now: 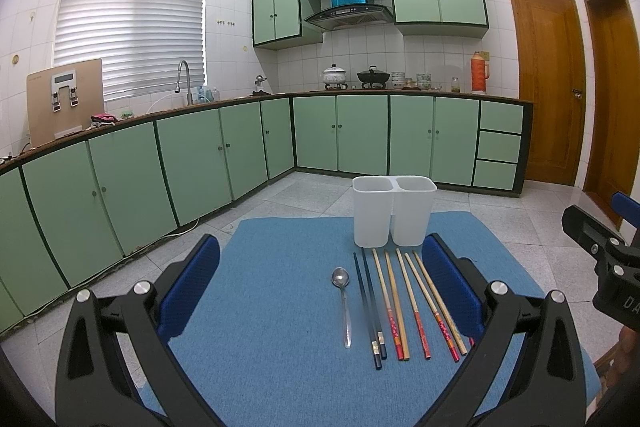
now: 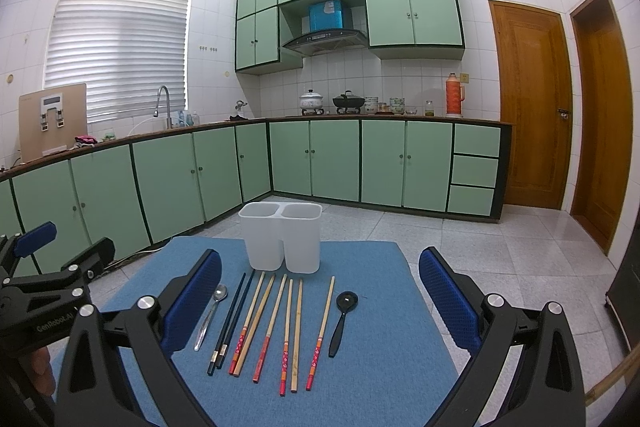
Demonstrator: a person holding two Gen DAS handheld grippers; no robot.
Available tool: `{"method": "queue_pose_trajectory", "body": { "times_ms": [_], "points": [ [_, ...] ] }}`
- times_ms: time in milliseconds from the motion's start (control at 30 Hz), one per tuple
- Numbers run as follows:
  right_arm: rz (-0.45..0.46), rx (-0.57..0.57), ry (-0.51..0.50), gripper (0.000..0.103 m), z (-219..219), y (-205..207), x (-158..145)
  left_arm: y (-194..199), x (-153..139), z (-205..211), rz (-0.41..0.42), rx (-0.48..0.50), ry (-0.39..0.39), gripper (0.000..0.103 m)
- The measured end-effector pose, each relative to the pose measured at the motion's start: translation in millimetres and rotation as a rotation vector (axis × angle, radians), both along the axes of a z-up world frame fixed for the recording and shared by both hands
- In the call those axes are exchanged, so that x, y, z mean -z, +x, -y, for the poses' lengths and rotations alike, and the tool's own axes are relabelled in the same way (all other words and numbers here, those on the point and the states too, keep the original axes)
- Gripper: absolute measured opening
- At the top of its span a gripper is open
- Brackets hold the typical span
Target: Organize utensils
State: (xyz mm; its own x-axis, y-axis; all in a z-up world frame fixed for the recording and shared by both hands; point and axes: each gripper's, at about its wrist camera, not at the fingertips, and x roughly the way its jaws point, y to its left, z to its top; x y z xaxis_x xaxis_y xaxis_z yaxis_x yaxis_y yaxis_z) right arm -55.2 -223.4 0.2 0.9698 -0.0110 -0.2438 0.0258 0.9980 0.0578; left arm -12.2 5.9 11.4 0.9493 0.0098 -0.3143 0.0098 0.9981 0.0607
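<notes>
A white two-compartment utensil holder [image 1: 394, 209] [image 2: 281, 237] stands at the far side of a blue mat [image 1: 280, 307] [image 2: 380, 347]. In front of it lie a metal spoon [image 1: 343, 301] [image 2: 212, 313], a pair of dark chopsticks [image 1: 370, 307] [image 2: 232, 323], several bamboo chopsticks with red ends [image 1: 416, 307] [image 2: 280, 327] and a black spoon [image 2: 342, 319]. My left gripper [image 1: 320, 287] is open above the near side of the mat, empty. My right gripper [image 2: 320, 291] is open and empty, above the utensils.
The mat lies on a table in a kitchen with green cabinets [image 1: 200, 155] along the far walls and a tiled floor [image 2: 500, 247] beyond. Wooden doors [image 2: 532, 131] are at the right. The other gripper shows at each view's edge [image 1: 600, 259] [image 2: 48, 275].
</notes>
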Motion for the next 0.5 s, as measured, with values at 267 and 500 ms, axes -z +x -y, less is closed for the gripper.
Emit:
{"method": "queue_pose_trajectory", "body": {
  "times_ms": [267, 500],
  "points": [
    [-0.002, 0.001, 0.000, 0.097, -1.0, -0.1, 0.0, 0.2, -0.5, -1.3, 0.001, 0.000, 0.000, 0.098],
    [-0.009, 0.002, 0.001, 0.097, 0.0, 2.3, 3.8, -1.0, -1.7, -3.3, -0.008, -0.002, 0.002, 0.098]
  ]
}}
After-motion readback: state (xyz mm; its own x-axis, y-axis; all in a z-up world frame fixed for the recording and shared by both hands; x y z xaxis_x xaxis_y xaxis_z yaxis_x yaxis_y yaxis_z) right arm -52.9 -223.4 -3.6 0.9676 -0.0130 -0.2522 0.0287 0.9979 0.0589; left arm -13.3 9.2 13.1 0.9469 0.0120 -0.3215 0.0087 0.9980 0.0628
